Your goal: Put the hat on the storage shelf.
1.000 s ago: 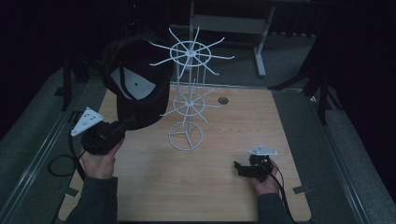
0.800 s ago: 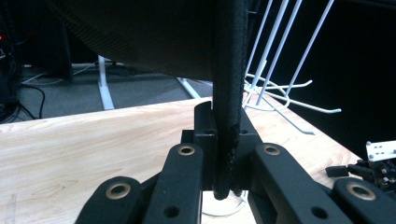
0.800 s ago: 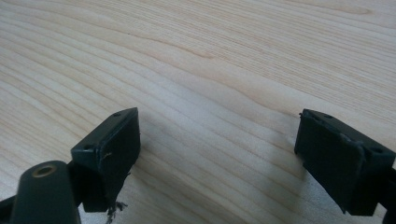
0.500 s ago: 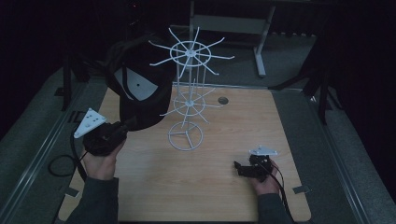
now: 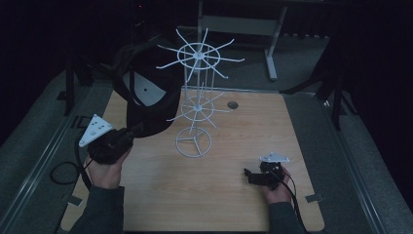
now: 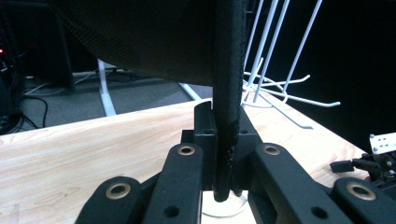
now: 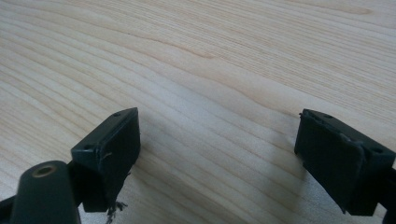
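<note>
Left tool (image 6: 224, 154) raised, clamping cap (image 5: 148, 105).

White wire spoked display stand (image 5: 194, 105) upright at centre of light wooden worktop (image 5: 229, 204). Black baseball cap (image 5: 146, 95) raised left of stand, just beside its spokes, brim edge between left gripper (image 5: 127, 134) jaws. Left gripper at worktop's left edge. Right gripper (image 5: 247, 175) near front right, well apart from stand. Small round hole (image 5: 233, 105) behind stand, to right.
</note>
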A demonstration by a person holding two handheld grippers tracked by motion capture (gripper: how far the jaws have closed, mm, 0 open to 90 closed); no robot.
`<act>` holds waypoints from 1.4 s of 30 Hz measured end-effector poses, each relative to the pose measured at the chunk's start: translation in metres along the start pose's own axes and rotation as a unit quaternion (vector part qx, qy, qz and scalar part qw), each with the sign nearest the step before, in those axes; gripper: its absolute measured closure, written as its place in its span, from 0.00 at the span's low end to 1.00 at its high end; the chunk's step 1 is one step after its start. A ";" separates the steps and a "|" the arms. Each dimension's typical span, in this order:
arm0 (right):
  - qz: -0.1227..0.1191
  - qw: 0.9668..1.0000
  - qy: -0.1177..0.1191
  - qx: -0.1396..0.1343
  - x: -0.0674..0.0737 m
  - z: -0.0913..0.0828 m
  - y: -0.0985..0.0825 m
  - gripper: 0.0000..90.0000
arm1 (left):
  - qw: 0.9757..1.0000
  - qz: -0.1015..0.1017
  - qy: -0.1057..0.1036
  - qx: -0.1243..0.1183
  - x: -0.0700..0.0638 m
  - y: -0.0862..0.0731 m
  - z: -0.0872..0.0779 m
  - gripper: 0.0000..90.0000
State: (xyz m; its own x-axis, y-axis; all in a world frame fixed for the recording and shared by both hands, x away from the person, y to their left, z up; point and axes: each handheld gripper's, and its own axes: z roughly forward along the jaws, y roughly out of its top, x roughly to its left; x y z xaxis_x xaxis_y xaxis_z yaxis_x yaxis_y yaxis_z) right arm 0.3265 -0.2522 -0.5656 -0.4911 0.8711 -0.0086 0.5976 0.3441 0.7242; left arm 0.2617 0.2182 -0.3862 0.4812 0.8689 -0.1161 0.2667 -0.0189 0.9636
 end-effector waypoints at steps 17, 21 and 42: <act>0.000 1.000 0.000 0.000 0.000 0.000 0.000 0.15 | 1.000 0.021 0.002 -0.016 0.001 -0.009 -0.002 0.95; 0.000 1.000 0.000 0.000 0.000 0.000 0.000 0.16 | 0.999 0.033 0.005 -0.014 0.001 -0.011 -0.001 0.95; -0.001 1.000 0.000 -0.001 0.000 0.000 0.000 0.16 | 0.998 0.056 0.002 0.006 0.000 -0.017 0.007 0.67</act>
State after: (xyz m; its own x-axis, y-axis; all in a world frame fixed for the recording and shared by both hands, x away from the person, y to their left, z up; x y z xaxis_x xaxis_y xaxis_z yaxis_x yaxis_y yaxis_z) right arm 0.3266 -0.2523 -0.5657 -0.4921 0.8705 -0.0104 0.5958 0.3455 0.7250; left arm 0.2629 0.2156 -0.4045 0.5054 0.8629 -0.0066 0.2211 -0.1222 0.9676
